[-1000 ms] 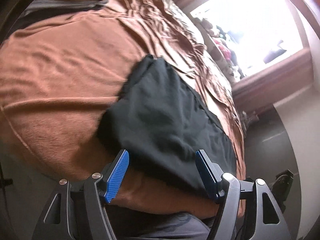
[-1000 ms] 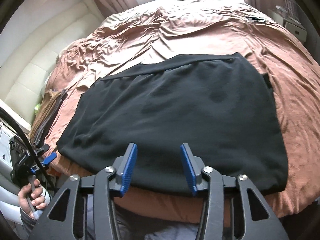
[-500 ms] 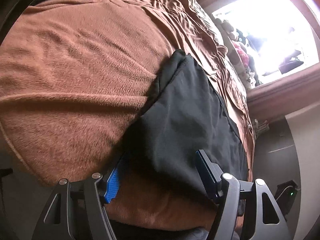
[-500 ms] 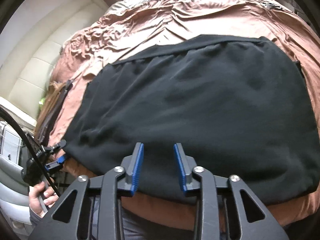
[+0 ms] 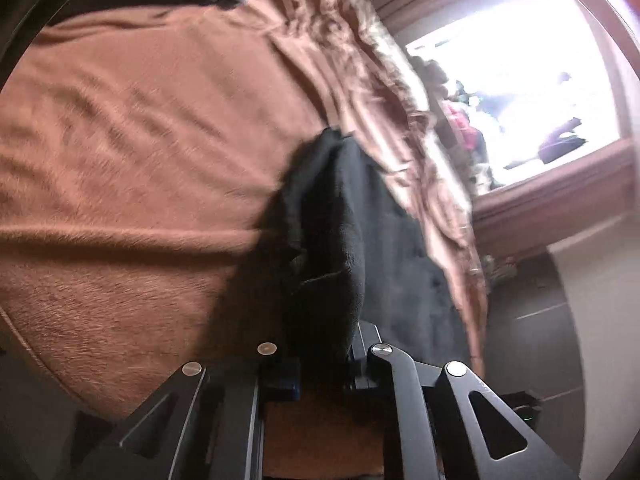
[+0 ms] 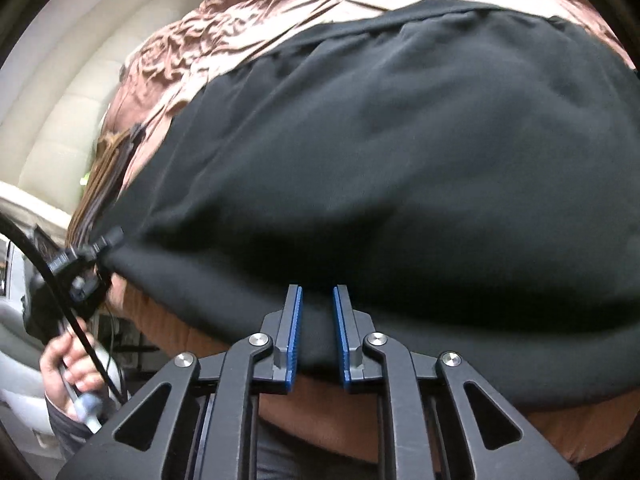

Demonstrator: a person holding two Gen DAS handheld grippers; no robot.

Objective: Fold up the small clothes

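Comparing with the frame half a second earlier, the left hand-held gripper (image 5: 320, 364) is found closed where its jaws stood wide apart; a bunched corner of the black garment (image 5: 340, 248) is now pinched between them and raised off the bed (image 5: 120, 160). The blue pads are hidden by the gathered cloth. The right hand-held gripper (image 6: 317, 336) is also found narrower than before: its blue pads (image 6: 294, 336) are set a small gap apart astride the near hem of the black garment (image 6: 400, 160), and firm contact with the cloth cannot be confirmed.

The garment is recorded lying spread on the bed (image 6: 280, 8), its near edge hanging over the bed's front edge. In the right wrist view, the left hand-held gripper (image 6: 86, 262) is seen at the garment's left corner, held by the person's hand (image 6: 68, 376), with a black cable crossing in front.

Further off, a brown fleece blanket covers the near bed surface, and rumpled satin bedding (image 5: 360, 60) lies beyond it. A padded cream headboard (image 6: 68, 92) is noted at the far left in the right wrist view. A bright window (image 5: 520, 80) with items on its sill is noted farthest back. Motion blur is present in the left wrist view.
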